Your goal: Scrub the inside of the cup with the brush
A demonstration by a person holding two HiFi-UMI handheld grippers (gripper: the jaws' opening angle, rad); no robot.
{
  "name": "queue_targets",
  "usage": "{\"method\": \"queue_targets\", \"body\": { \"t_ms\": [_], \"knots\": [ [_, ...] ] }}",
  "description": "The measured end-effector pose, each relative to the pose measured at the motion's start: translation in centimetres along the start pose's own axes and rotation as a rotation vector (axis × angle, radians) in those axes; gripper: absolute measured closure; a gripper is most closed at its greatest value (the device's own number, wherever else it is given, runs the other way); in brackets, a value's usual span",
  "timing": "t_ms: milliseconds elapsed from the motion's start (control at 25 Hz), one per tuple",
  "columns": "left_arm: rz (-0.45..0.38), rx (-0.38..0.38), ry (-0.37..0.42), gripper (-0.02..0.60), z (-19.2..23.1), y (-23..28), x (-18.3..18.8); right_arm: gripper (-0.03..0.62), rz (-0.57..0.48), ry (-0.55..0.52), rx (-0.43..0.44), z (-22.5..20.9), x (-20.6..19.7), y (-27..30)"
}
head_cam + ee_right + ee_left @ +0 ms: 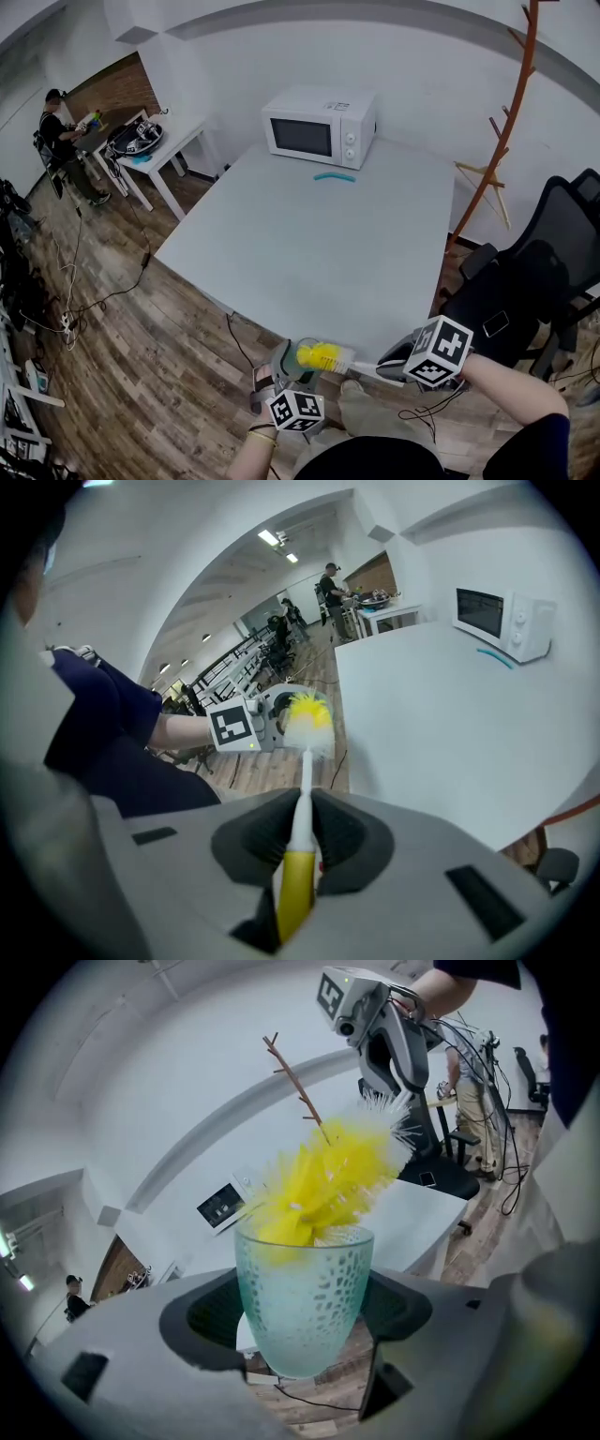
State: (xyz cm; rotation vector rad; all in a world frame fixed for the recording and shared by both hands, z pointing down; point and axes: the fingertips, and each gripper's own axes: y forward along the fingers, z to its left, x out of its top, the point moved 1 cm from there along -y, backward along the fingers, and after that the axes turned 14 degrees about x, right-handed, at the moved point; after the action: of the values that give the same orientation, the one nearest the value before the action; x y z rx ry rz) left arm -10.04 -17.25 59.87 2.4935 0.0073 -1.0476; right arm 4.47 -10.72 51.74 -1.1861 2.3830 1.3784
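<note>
My left gripper [302, 1321] is shut on a pale green dimpled glass cup [302, 1297], held upright off the near edge of the table. The cup [298, 361] shows in the head view at the bottom centre. A bottle brush with a yellow and white bristle head [333, 1180] pokes into the cup's mouth from the upper right. My right gripper [302, 832] is shut on the brush's white and yellow handle [298, 864]; its bristle head [307, 722] reaches the cup. In the head view the brush [325, 358] runs left from the right gripper [405, 361].
A white table [319, 253] lies ahead with a white microwave [319, 127] and a small teal object [334, 176] at its far side. A black office chair [525, 291] stands on the right beside a wooden coat stand [511, 112]. A person [66, 141] is at a far desk.
</note>
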Motion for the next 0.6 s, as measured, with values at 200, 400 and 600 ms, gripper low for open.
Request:
{"method": "queue_targets", "body": {
  "t_ms": [200, 400, 600],
  "knots": [
    [0.01, -0.02, -0.099, 0.198, 0.0, 3.6, 1.0, 0.542, -0.083, 0.011, -0.034, -2.5, 0.2, -2.3],
    [-0.008, -0.069, -0.333, 0.198, -0.5, 8.1, 2.5, 0.542, -0.266, 0.031, -0.122, -6.5, 1.7, -4.4],
    [-0.062, -0.118, -0.45, 0.198, -1.8, 12.9, 4.2, 0.542, -0.509, 0.096, -0.225, -10.4, 2.8, -6.0]
  ]
}}
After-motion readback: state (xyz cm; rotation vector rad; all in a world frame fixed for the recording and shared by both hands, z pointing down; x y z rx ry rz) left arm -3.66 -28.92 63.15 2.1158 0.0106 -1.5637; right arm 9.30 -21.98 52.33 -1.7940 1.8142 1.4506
